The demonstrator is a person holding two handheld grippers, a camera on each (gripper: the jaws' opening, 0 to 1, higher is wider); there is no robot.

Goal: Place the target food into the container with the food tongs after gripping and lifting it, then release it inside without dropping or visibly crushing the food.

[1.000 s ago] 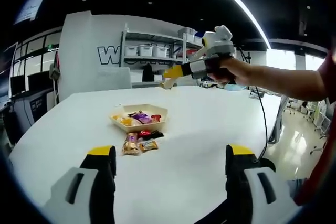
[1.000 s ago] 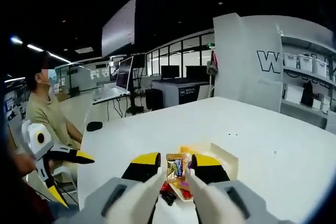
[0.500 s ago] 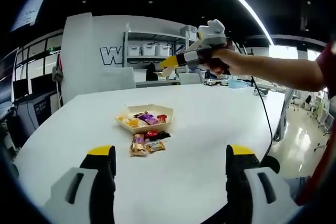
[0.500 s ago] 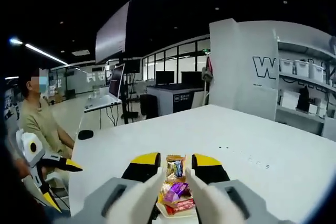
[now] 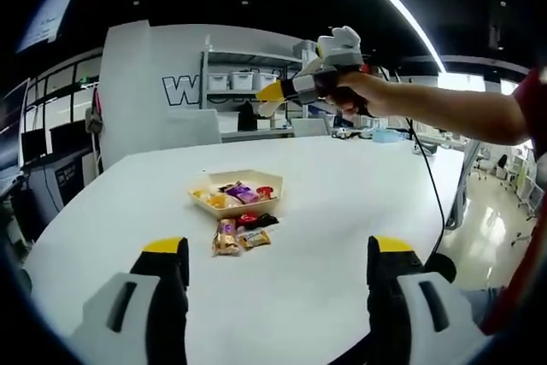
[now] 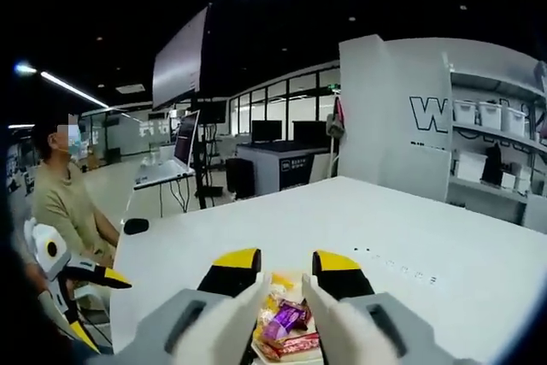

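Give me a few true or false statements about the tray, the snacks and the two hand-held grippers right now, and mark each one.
1. The tray holds wrapped snacks. True.
2. The white table has snacks lying loose beside the tray. True.
3. The left hand-held gripper is shut on a snack. False: its jaws stand wide apart with nothing between them.
4. The right hand-held gripper is resting on the table. False: a hand holds it up in the air above the table.
5. The tray is flipped upside down. False: it sits open side up on the table.
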